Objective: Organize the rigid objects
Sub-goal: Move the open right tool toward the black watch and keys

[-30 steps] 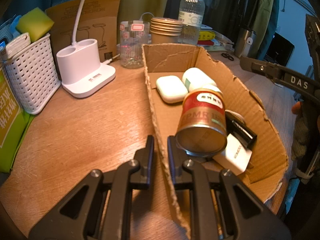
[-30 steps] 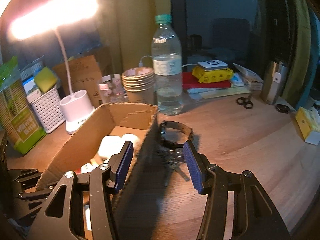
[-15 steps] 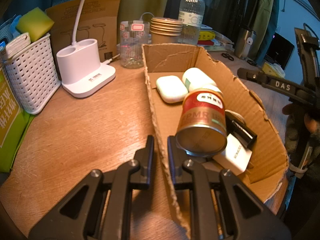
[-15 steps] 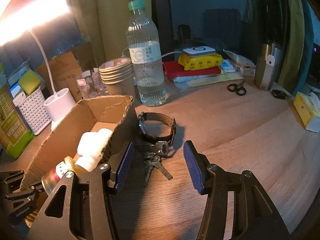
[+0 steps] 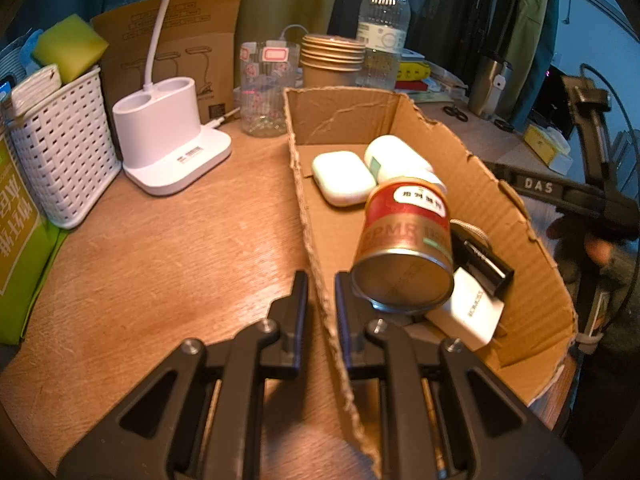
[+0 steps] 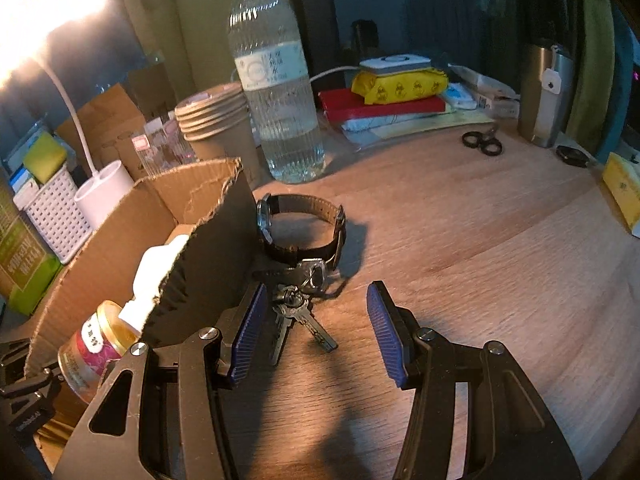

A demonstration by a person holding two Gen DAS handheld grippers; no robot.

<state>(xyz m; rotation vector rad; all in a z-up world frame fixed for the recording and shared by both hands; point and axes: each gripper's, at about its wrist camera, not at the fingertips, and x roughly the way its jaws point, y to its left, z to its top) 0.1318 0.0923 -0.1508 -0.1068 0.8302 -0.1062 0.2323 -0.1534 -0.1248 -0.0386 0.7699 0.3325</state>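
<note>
Pinching the near wall of the box (image 5: 516, 216), the left gripper (image 5: 321, 300) has its jaws closed on the cardboard edge, low in the frame's middle. Inside, a can (image 5: 404, 248) lies tilted, its long axis running toward the camera, base facing us, a red label reading "PMR". A white charger (image 5: 468, 312) marked "ROMOSS" lies under it. In the right view, the right gripper (image 6: 316, 332) stands open and empty over the keys (image 6: 296, 316), whose blades point toward the lower edge. A watch (image 6: 304, 228) stands on edge just beyond them, beside the box. "DAS" shows on the right tool.
</note>
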